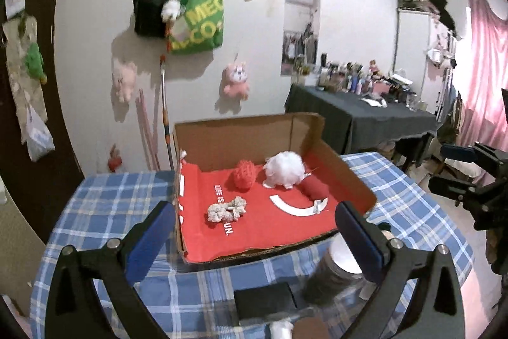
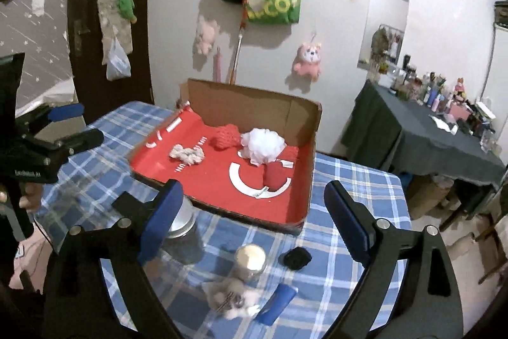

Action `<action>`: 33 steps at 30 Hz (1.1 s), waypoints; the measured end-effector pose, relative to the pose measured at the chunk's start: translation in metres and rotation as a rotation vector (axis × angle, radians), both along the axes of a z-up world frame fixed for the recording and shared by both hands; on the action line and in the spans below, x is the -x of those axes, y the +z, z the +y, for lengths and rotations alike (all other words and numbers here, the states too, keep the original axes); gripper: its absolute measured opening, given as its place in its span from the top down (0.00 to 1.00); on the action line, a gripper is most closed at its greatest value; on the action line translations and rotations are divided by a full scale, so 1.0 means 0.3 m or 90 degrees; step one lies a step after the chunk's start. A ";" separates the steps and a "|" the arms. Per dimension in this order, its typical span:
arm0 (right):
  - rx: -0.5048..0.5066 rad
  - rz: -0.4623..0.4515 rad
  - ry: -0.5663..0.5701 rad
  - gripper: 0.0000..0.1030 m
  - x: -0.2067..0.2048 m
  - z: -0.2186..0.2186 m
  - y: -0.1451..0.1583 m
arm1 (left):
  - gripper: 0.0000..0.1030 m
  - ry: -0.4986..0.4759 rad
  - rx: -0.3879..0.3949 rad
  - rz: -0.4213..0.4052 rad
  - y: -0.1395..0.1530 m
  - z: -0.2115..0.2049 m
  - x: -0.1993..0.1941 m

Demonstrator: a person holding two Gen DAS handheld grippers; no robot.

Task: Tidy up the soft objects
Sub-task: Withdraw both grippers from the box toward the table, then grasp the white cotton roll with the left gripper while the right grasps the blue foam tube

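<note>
Both tongs — left (image 1: 255,235), right (image 2: 254,220) — gape empty above the tabletop (image 2: 333,180); only right's view shows black scrunchie (image 2: 297,258), below them.

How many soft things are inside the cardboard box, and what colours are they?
Red: 2, a knitted red ball and a rolled red cloth
White: 1, a fluffy white pom-pom
Beige: 1, a crinkly beige scrunchie
Total: 4, all lying on the red liner of the open cardboard box.
</note>
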State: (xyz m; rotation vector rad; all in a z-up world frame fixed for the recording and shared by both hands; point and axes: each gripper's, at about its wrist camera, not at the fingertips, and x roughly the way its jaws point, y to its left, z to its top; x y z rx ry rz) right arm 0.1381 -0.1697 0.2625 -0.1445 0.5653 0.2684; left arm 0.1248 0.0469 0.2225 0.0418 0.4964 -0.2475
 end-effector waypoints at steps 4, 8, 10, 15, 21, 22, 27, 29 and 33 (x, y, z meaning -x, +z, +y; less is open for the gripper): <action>-0.020 -0.028 -0.007 0.05 0.105 -0.006 -0.010 | 0.00 -0.003 -0.033 -0.059 -0.003 -0.035 0.126; -0.036 -0.053 -0.025 0.05 0.194 -0.011 -0.063 | 0.00 0.007 -0.067 -0.105 -0.053 -0.079 0.238; -0.034 -0.068 -0.042 0.05 0.234 -0.008 -0.097 | 0.00 0.006 -0.059 -0.113 -0.087 -0.084 0.268; -0.050 -0.082 -0.081 0.05 0.291 -0.016 -0.169 | 0.00 0.011 -0.013 -0.075 -0.178 -0.080 0.295; -0.050 -0.080 -0.130 0.05 0.303 -0.052 -0.247 | 0.00 0.036 0.018 -0.058 -0.270 -0.067 0.316; -0.045 -0.076 -0.138 0.05 0.299 -0.058 -0.264 | 0.00 0.039 0.023 -0.052 -0.282 -0.064 0.315; -0.040 -0.039 -0.167 0.05 0.268 -0.096 -0.357 | 0.00 0.053 0.030 -0.017 -0.351 -0.046 0.303; -0.045 -0.025 -0.173 0.05 0.258 -0.106 -0.385 | 0.00 0.058 0.036 0.003 -0.385 -0.040 0.295; -0.058 0.006 -0.179 0.05 0.238 -0.128 -0.440 | 0.00 0.061 0.029 0.037 -0.446 -0.033 0.276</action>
